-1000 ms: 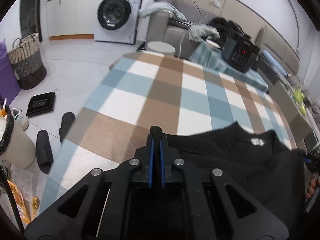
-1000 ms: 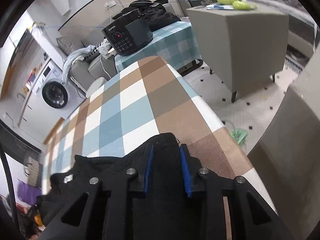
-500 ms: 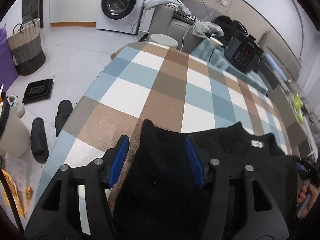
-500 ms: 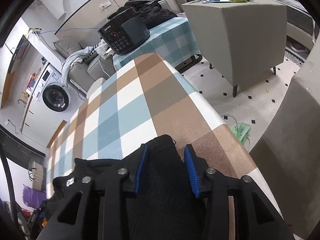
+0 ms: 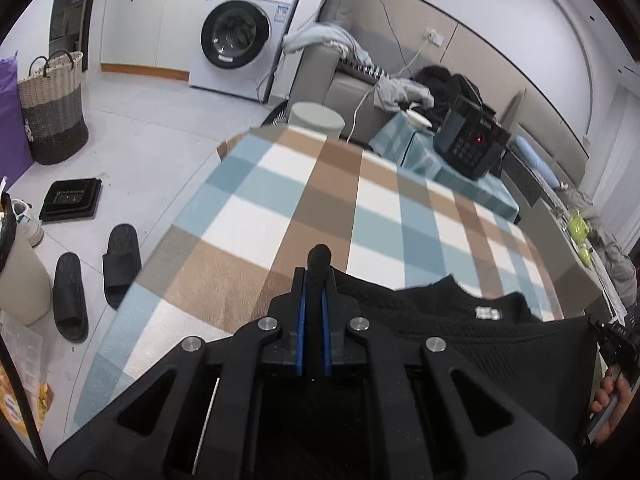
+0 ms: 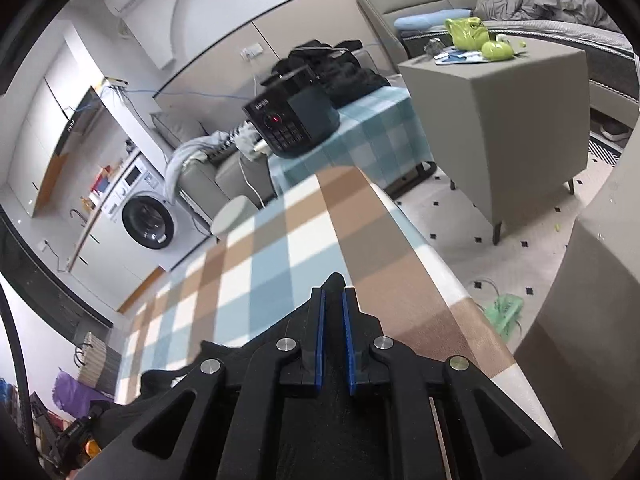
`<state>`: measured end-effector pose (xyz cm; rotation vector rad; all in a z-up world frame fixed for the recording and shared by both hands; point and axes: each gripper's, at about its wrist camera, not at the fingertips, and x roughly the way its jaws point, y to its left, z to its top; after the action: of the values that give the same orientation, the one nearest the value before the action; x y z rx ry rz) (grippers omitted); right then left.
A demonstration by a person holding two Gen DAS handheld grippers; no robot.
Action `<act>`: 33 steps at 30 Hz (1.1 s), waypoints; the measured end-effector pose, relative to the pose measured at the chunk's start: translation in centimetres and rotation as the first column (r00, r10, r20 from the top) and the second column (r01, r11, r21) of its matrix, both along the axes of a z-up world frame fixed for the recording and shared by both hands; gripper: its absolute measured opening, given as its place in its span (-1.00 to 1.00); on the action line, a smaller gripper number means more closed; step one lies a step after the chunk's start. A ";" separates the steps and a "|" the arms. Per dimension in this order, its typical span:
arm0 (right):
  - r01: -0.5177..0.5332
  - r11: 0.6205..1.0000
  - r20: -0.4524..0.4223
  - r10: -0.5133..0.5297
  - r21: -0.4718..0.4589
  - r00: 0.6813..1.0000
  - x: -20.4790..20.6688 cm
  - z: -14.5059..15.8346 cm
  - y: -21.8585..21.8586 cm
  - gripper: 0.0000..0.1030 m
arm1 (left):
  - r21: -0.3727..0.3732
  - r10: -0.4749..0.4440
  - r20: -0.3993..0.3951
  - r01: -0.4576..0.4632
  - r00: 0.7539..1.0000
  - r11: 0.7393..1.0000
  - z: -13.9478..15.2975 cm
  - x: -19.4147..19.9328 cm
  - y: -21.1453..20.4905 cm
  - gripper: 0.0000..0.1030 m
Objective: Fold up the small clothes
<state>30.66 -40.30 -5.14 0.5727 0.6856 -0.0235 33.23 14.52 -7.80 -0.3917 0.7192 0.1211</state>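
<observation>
A black knitted garment (image 5: 460, 332) with a white neck label (image 5: 486, 313) lies at the near end of the checked table (image 5: 320, 184). My left gripper (image 5: 315, 276) holds the garment's left edge, its blue-padded jaws closing tight on a fold of fabric that pokes out past the tips. My right gripper (image 6: 334, 296) grips the opposite edge the same way, jaws closing with black fabric pinched between the pads. The garment (image 6: 160, 380) trails off to the lower left in the right wrist view. A hand (image 5: 612, 404) holds the right gripper at the left wrist view's right edge.
A black rice cooker (image 5: 472, 144) sits on a smaller teal checked table beyond the far end. A washing machine (image 5: 240, 36), a woven basket (image 5: 52, 108) and slippers (image 5: 96, 276) are to the left. A grey cube stool (image 6: 512, 128) stands to the right.
The left jaws opened over the garment's edge, then shut on it. The right jaws narrowed onto the other edge. Both grippers have risen a little with the fabric.
</observation>
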 end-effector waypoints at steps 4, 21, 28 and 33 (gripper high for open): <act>0.021 1.000 0.002 -0.021 0.003 1.000 0.8 0.2 0.3 -0.84 | 0.013 0.021 -0.003 -0.021 1.000 1.000 0.6 0.8 0.1 -0.93; 0.011 0.999 -0.153 -0.007 0.030 0.988 -1.8 -1.8 -0.6 -0.20 | -0.008 0.080 -0.164 -0.083 0.983 0.997 -1.8 -3.5 2.0 -0.01; -0.125 0.992 -0.229 0.122 0.002 0.966 -8.4 -2.6 -0.8 0.14 | -0.035 0.063 -0.196 -0.071 0.979 0.997 -1.9 -10.8 1.7 0.01; -0.196 0.980 -0.260 0.184 -0.024 0.948 -13.3 -4.2 -0.3 0.14 | -0.050 0.009 -0.224 -0.021 0.975 0.999 -2.6 -15.7 -0.1 0.01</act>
<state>17.34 -40.63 -9.30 0.4573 0.9883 0.0666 17.49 14.45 -10.43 -0.4378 0.9434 0.1629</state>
